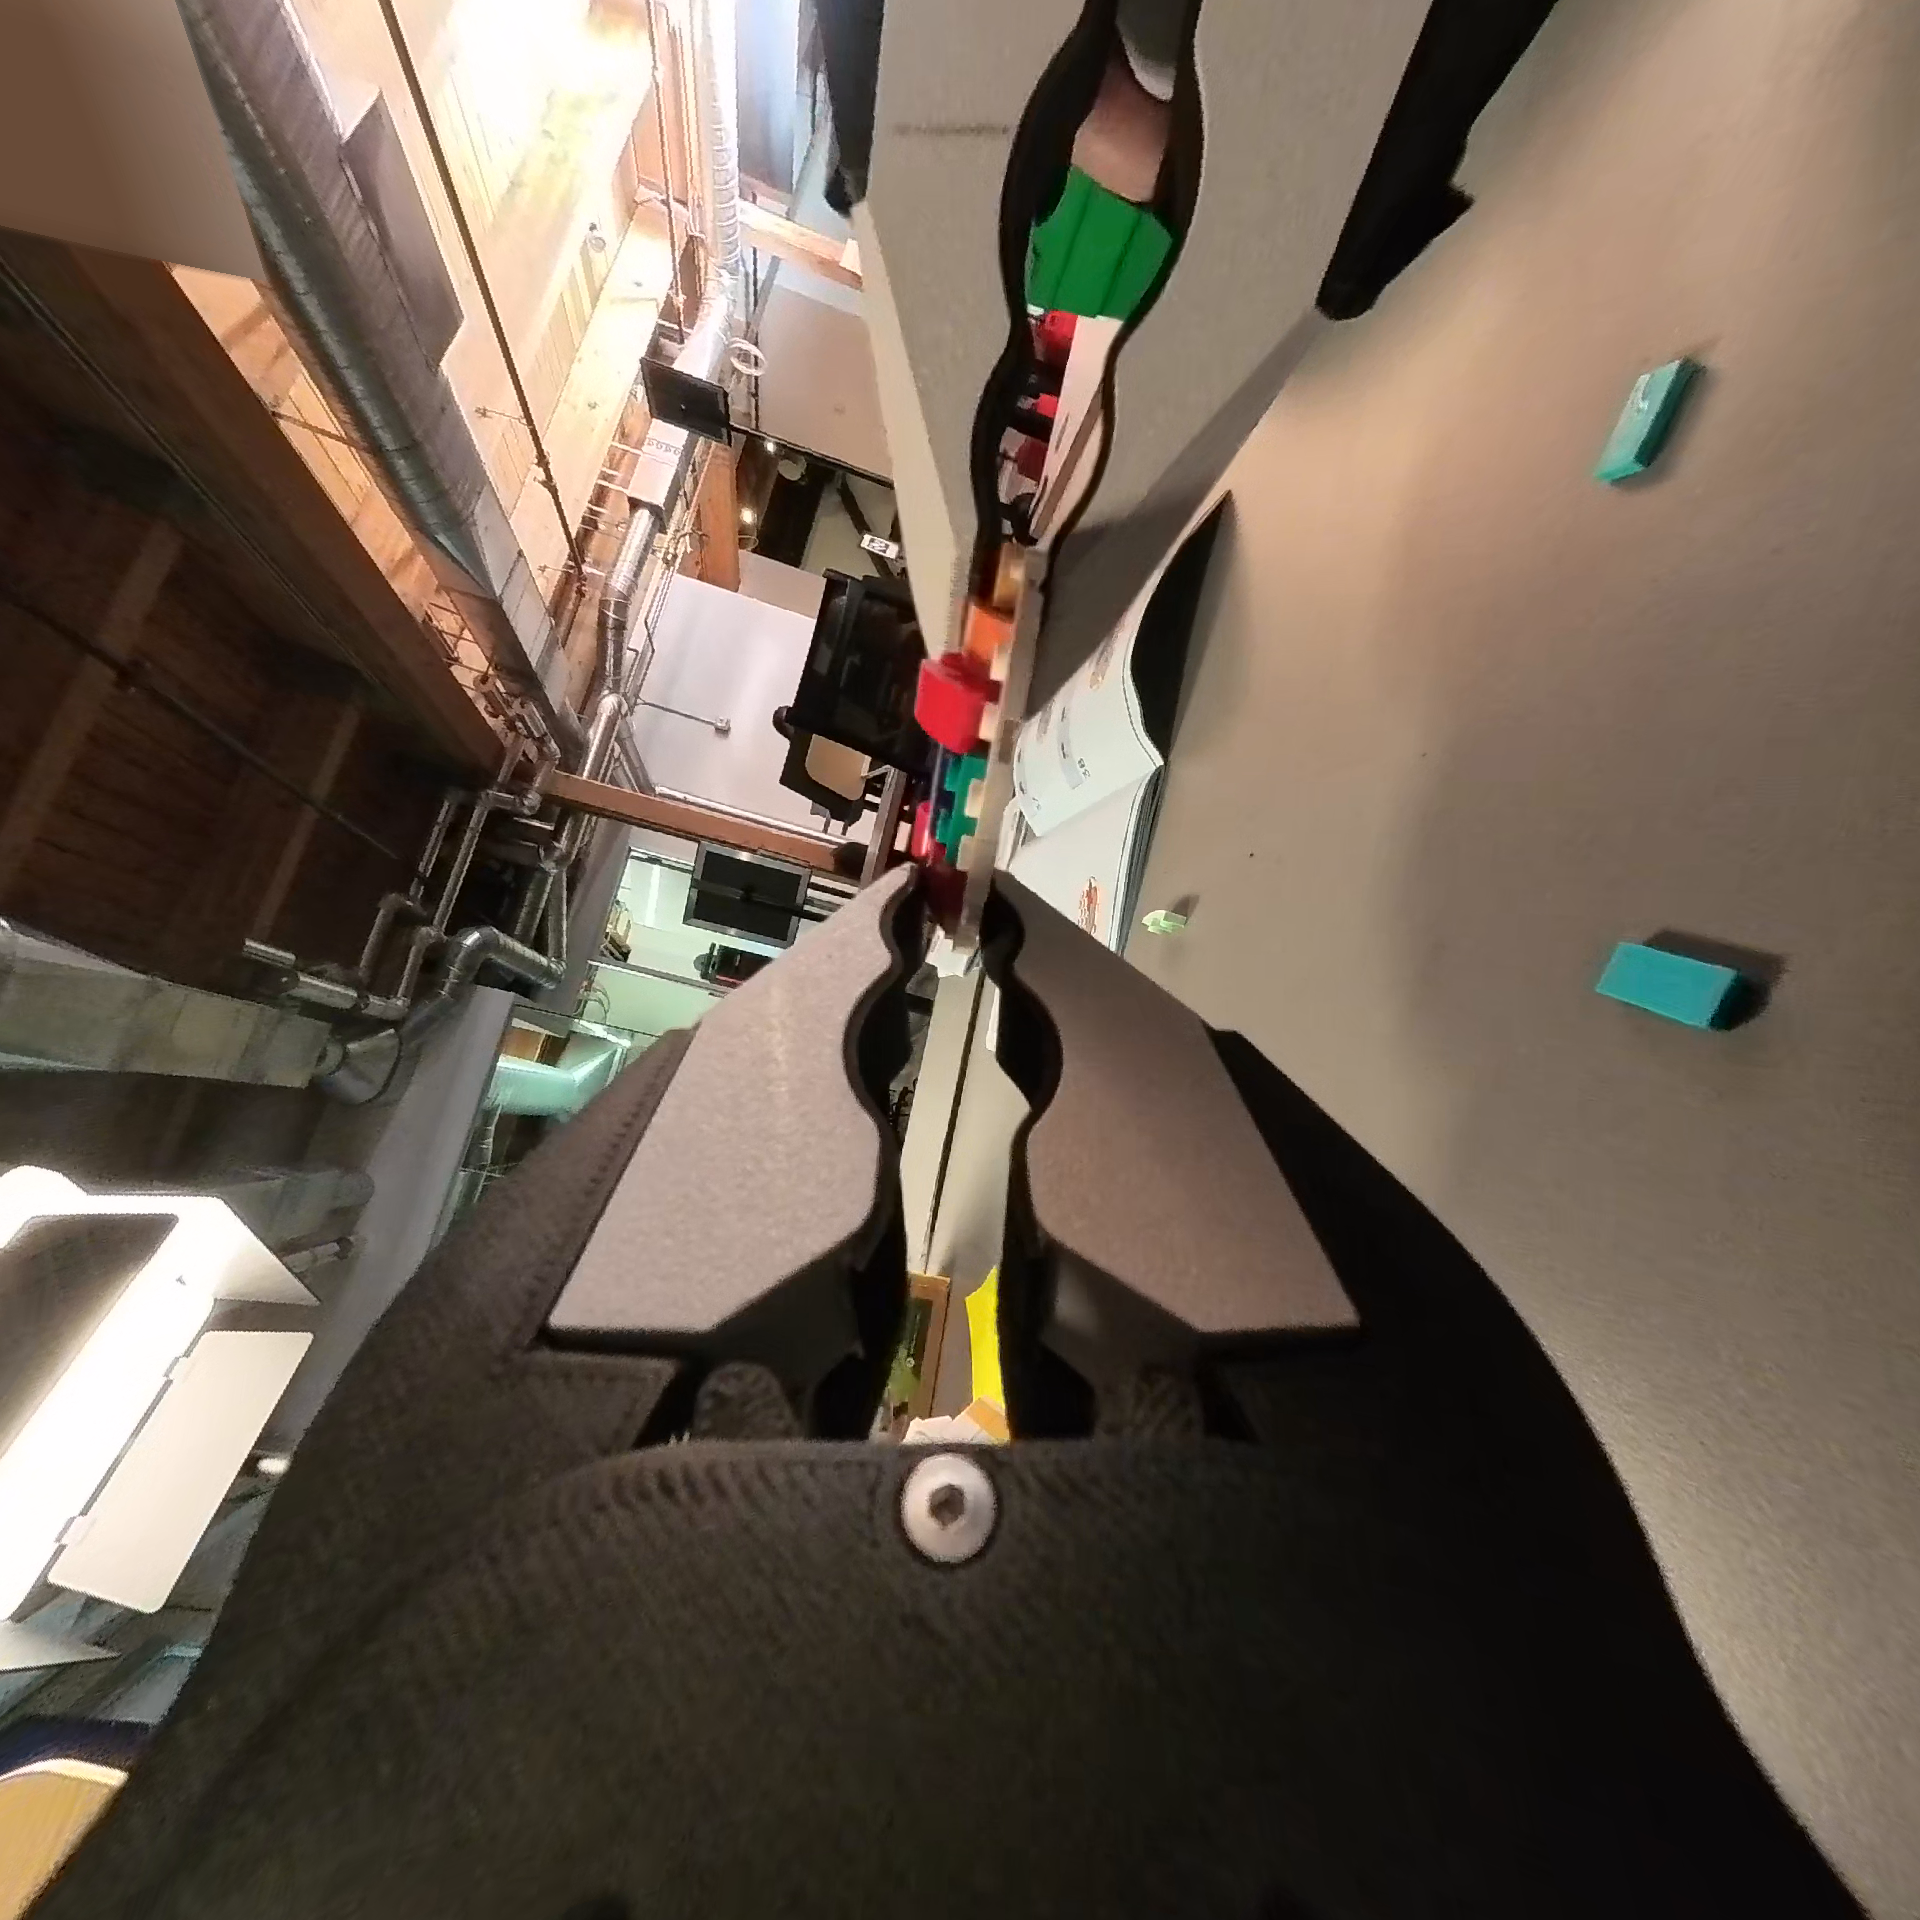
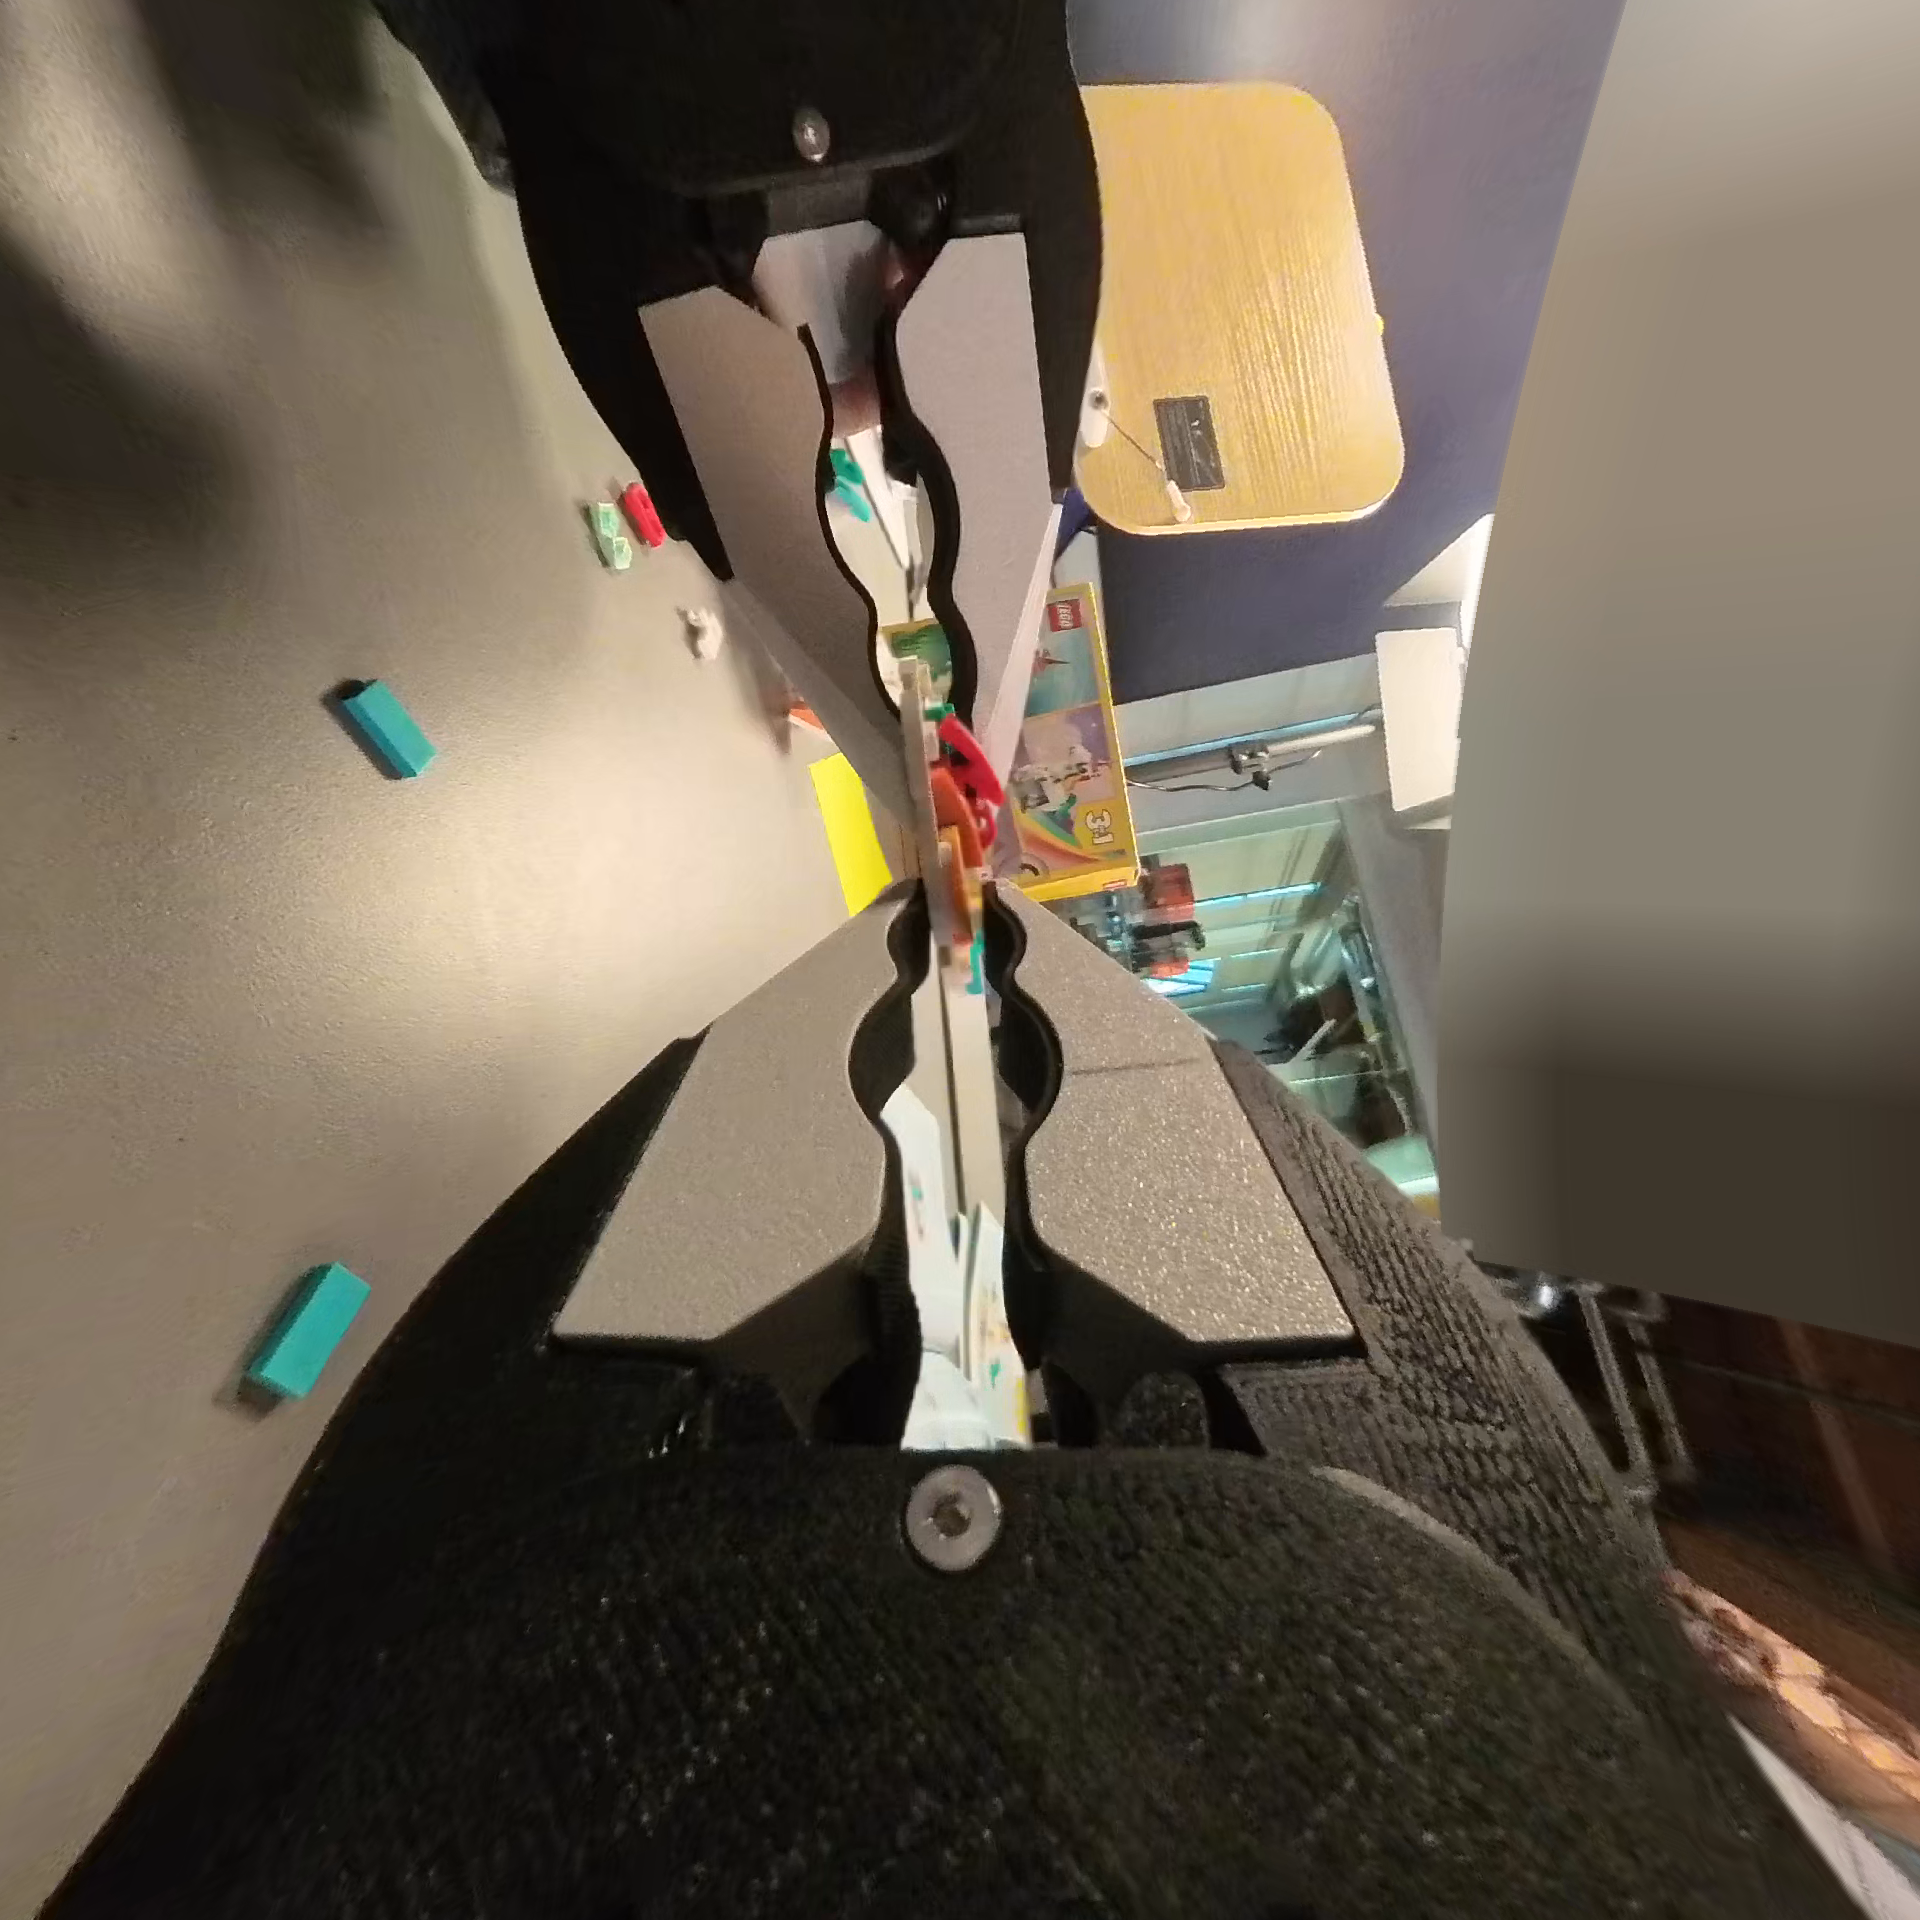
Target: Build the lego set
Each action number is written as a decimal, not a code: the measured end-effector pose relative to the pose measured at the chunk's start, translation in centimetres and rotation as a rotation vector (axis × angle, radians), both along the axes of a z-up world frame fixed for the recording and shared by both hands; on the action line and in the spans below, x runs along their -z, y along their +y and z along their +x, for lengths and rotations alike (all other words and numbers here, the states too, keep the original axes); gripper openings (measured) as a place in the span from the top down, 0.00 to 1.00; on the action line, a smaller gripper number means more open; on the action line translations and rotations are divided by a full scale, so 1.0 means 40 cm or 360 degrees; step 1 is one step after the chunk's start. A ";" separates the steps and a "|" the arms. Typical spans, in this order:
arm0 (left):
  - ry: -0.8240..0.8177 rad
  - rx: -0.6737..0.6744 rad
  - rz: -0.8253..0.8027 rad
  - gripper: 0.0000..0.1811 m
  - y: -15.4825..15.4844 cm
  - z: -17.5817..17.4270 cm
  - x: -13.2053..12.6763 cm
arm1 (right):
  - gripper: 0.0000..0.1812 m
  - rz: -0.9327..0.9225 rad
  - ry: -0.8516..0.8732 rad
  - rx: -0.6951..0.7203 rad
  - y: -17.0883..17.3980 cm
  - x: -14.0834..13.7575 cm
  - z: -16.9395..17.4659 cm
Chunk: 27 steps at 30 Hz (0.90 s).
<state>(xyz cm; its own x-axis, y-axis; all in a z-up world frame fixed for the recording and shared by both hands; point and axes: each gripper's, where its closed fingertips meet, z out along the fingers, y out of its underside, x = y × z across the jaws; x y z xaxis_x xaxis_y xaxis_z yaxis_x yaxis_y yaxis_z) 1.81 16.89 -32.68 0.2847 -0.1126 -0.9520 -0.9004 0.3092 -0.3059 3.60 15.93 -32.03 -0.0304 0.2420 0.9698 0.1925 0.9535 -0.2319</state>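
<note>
My left gripper (image 1: pixel 951 914) and right gripper (image 2: pixel 956 909) share grey wavy-edged fingers (image 1: pixel 748 1143), black textured bodies (one silver hex screw (image 1: pixel 948 1504) each).

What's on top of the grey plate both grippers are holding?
On the grey plate: red, orange and teal bricks, clustered. Ends pinched by left gripper and right gripper are hidden.
</note>
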 end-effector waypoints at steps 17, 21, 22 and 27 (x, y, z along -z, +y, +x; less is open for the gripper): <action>0.0065 -0.0071 0.0007 0.96 0.012 -0.030 0.018 | 0.80 -0.1461 -0.0034 0.0002 -0.047 -0.037 -0.002; 0.0068 -0.0064 0.0008 0.96 0.008 -0.033 0.017 | 0.88 -0.1654 0.0019 0.0181 -0.044 -0.041 -0.022; 0.0070 -0.0060 0.0014 0.96 0.008 -0.033 0.016 | 0.88 -0.1675 0.0027 0.0219 -0.040 -0.040 -0.024; 0.0069 -0.0045 0.0033 0.96 0.003 -0.033 0.012 | 0.88 -0.1699 -0.0035 0.0302 -0.042 -0.023 -0.035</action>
